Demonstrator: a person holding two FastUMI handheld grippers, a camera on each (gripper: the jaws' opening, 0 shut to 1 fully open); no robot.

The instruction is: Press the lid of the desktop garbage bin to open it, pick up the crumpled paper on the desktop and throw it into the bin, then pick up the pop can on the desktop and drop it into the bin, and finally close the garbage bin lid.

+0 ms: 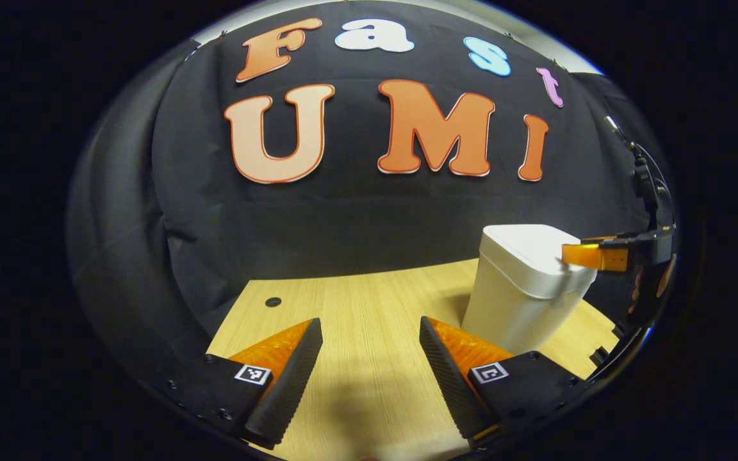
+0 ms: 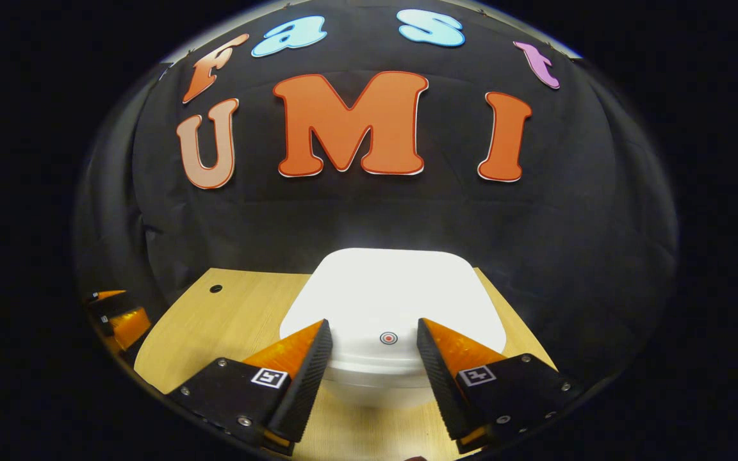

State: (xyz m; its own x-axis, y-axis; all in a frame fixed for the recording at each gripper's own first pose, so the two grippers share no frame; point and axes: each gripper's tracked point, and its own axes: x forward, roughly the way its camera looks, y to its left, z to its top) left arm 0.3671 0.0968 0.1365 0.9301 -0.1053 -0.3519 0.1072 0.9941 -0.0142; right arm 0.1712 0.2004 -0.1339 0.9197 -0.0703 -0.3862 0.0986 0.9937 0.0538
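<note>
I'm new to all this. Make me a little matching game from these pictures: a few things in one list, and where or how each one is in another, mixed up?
Things:
1. bin lid
2. right tool
3. left tool
4. small dark hole

Places or states:
A. open, over bare wooden desktop, bin off to its right
B. in the desktop, near its far left corner
C. closed, white, with a red target mark
D. open, poised at the near edge of the lid

Pairs: 1-C, 2-D, 3-A, 4-B
</note>
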